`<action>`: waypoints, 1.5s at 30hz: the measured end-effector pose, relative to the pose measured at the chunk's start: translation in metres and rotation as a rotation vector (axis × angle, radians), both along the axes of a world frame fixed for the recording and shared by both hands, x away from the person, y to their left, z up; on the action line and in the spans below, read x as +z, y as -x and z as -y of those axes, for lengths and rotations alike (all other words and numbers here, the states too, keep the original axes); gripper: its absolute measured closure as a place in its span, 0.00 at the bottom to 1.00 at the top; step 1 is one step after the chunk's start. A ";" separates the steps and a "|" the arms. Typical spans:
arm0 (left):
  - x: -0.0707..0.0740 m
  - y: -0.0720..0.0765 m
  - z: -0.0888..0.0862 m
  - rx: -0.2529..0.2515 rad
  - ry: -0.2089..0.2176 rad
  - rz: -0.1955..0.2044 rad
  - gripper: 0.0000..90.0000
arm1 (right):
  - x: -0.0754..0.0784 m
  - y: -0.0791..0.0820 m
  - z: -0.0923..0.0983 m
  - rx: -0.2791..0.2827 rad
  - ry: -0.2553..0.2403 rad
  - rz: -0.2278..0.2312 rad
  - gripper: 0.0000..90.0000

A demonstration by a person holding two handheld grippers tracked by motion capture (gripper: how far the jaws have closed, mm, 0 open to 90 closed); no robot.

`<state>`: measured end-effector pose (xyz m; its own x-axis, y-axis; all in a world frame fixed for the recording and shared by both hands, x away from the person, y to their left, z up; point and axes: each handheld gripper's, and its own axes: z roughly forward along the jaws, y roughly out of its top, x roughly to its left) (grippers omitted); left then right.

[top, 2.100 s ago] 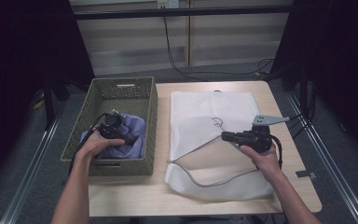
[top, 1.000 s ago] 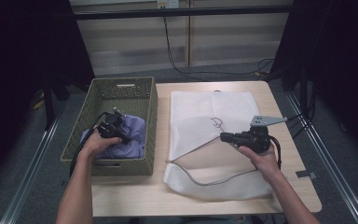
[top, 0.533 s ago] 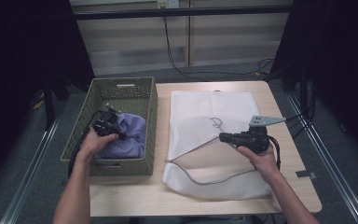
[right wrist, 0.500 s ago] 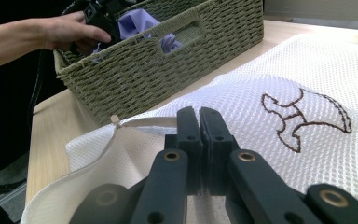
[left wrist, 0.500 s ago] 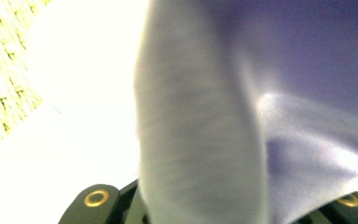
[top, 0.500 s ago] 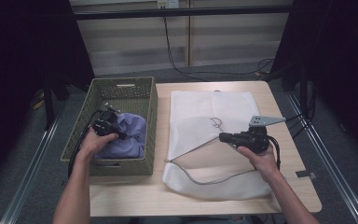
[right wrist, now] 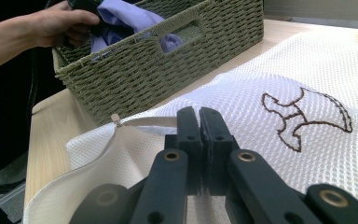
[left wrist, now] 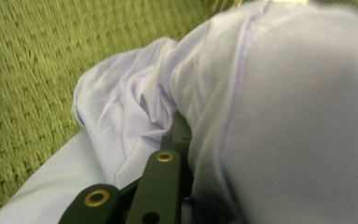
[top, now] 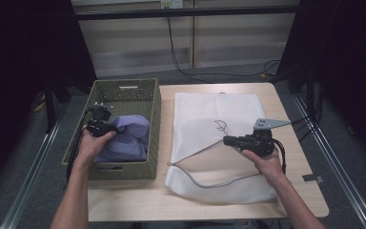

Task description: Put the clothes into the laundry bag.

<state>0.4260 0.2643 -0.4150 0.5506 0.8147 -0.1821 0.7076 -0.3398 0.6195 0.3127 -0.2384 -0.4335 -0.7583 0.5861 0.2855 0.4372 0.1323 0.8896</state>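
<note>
Two tools are engaged. The right tool (top: 228, 140) is clenched on the upper edge of the white mesh laundry bag (top: 219, 119), holding its mouth open at the desk's (top: 290, 119) centre. At 9 o'clock, the left tool (top: 106, 128) grips the lavender garment (top: 128, 138), a soft, crumpled bundle partly raised within the green woven basket (top: 124, 90). Judged early: grasp complete, transfer and insertion remain.

Even light from above brightens the pale wooden surface (top: 295, 191) in the high view, while black curtains at both sides stay dark. Shadows are soft. The left gripper view is motion-blurred, smearing the woven green basket (left wrist: 37, 70) and the lilac cloth (left wrist: 284, 116). The right gripper view is sharp up close, with its own black fingers (right wrist: 189, 135) slightly soft.
</note>
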 end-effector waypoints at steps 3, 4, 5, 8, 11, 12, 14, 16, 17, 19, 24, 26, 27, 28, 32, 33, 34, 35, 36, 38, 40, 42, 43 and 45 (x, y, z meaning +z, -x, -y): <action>0.007 0.005 -0.003 -0.006 0.033 0.042 0.93 | 0.000 0.000 0.000 -0.001 0.000 -0.002 0.98; 0.009 0.007 -0.003 0.004 0.034 0.056 0.93 | 0.000 0.001 0.000 0.000 0.000 -0.001 0.98; 0.011 0.008 -0.004 0.006 0.036 0.066 0.93 | 0.000 0.001 0.000 -0.002 0.002 -0.002 0.98; 0.020 0.012 -0.009 0.017 0.061 0.108 0.93 | 0.000 0.000 0.000 -0.001 0.001 -0.001 0.98; 0.025 0.015 -0.012 0.020 0.081 0.128 0.93 | 0.000 0.000 -0.001 0.000 -0.001 -0.002 0.98; 0.025 0.017 -0.012 0.026 0.101 0.136 0.93 | 0.000 0.000 -0.001 0.000 0.000 -0.002 0.98; 0.029 0.022 -0.010 0.033 0.104 0.163 0.93 | 0.000 0.000 -0.001 0.001 0.001 -0.002 0.98; 0.032 0.027 -0.008 0.033 0.110 0.193 0.93 | 0.000 0.000 -0.001 0.001 0.000 -0.002 0.98; 0.034 0.030 -0.008 0.032 0.121 0.208 0.93 | 0.000 -0.001 -0.001 0.001 -0.001 -0.002 0.98; 0.039 0.034 -0.007 0.040 0.136 0.234 0.93 | 0.000 0.000 -0.002 0.001 0.001 -0.002 0.98; 0.046 0.042 -0.010 0.047 0.145 0.272 0.93 | -0.001 0.000 -0.002 0.003 -0.001 -0.003 0.98; 0.047 0.046 -0.011 0.050 0.160 0.291 0.93 | -0.001 0.000 -0.003 0.004 0.000 -0.004 0.98; 0.048 0.046 -0.011 0.052 0.172 0.296 0.93 | -0.001 0.000 -0.003 0.005 0.001 -0.003 0.98; 0.049 0.047 -0.011 0.051 0.166 0.302 0.93 | -0.001 0.000 -0.003 0.004 0.001 -0.003 0.98; 0.055 0.051 -0.012 0.055 0.184 0.330 0.93 | 0.000 0.001 -0.003 0.004 0.001 0.001 0.98; 0.055 0.051 -0.013 0.056 0.195 0.334 0.93 | 0.000 0.001 -0.003 0.002 0.002 -0.001 0.98; 0.056 0.052 -0.013 0.056 0.197 0.338 0.93 | 0.000 0.001 -0.003 0.000 0.002 -0.001 0.98; 0.057 0.053 -0.014 0.056 0.202 0.346 0.93 | 0.000 0.001 -0.003 0.000 0.002 -0.002 0.98; 0.058 0.053 -0.014 0.059 0.209 0.350 0.93 | 0.000 0.002 -0.003 0.001 0.001 -0.003 0.98; 0.060 0.054 -0.015 0.059 0.218 0.364 0.93 | 0.000 0.002 -0.003 0.002 0.003 -0.003 0.98; 0.063 0.055 -0.016 0.068 0.224 0.378 0.93 | 0.000 0.002 -0.003 0.002 0.003 -0.002 0.98; 0.068 0.057 -0.016 0.058 0.216 0.393 0.93 | 0.000 0.003 -0.002 0.003 0.003 0.000 0.98; 0.070 0.058 -0.015 0.058 0.221 0.402 0.93 | 0.000 0.003 -0.002 0.004 0.003 0.004 0.98; 0.074 0.060 -0.014 0.052 0.226 0.420 0.93 | 0.000 0.003 -0.002 0.000 0.003 0.002 0.98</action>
